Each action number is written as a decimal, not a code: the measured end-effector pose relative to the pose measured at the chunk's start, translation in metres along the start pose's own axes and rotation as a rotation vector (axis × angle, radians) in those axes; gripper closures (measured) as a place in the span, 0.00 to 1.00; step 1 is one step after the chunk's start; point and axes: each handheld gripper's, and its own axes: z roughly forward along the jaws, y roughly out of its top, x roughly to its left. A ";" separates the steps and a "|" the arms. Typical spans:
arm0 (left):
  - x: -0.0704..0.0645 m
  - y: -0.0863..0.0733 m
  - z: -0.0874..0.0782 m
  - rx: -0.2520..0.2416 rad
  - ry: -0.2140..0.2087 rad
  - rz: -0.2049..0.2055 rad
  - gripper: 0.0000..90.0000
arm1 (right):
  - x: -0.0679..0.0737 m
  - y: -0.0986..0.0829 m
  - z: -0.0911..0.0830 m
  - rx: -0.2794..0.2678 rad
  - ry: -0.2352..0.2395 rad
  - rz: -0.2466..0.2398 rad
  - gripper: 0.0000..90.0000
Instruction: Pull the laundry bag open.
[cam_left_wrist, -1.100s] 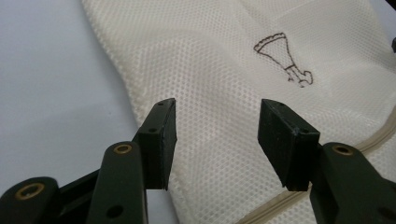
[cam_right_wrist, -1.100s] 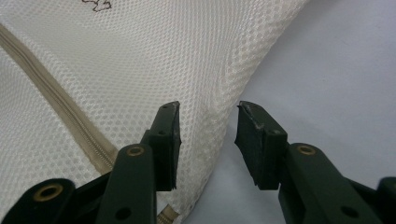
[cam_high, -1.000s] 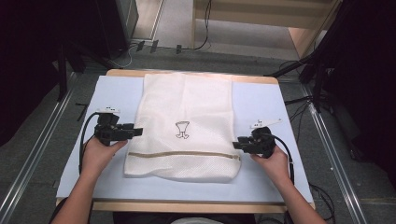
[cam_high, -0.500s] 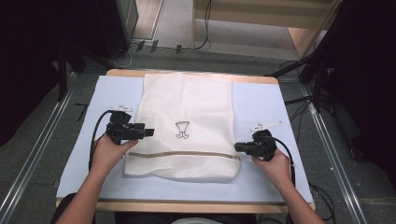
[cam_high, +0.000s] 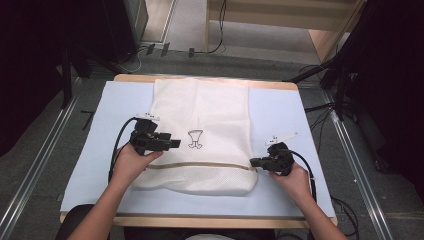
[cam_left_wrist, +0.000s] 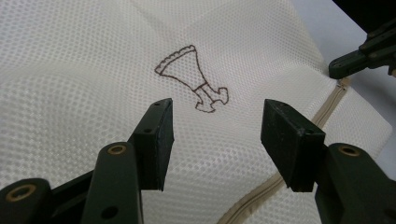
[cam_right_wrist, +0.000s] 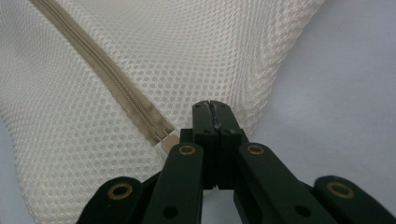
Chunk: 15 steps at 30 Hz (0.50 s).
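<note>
- Right gripper (cam_right_wrist: 215, 109): jaws pressed together, pinching the mesh bag (cam_right_wrist: 140, 60) beside the zipper (cam_right_wrist: 116, 81) end, anchoring it.
- Left gripper (cam_left_wrist: 215, 126): jaws spread above the mesh, the printed emblem (cam_left_wrist: 191, 77) just beyond them, positioned for a grasp.

The left gripper (cam_high: 172, 144) has been carried up and to the right in the high view, from the left edge of the mesh bag (cam_high: 210, 115) onto its cloth, toward the small printed emblem (cam_high: 195, 139) near the frame's centre. The right gripper (cam_high: 254, 162) has been shifted slightly downward at the right end of the zip (cam_high: 200, 165). The bag's lower left corner has been drawn inward and rounded.
</note>
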 end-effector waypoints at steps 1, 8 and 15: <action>-0.002 0.000 0.002 0.000 0.002 0.007 0.50 | 0.000 0.000 0.001 0.005 0.003 0.002 1.00; -0.015 0.005 0.013 0.006 -0.022 0.056 0.50 | 0.002 -0.004 -0.001 0.005 0.014 0.009 1.00; -0.024 0.009 0.025 0.031 -0.035 0.095 0.50 | 0.008 -0.009 -0.004 0.002 0.019 0.001 1.00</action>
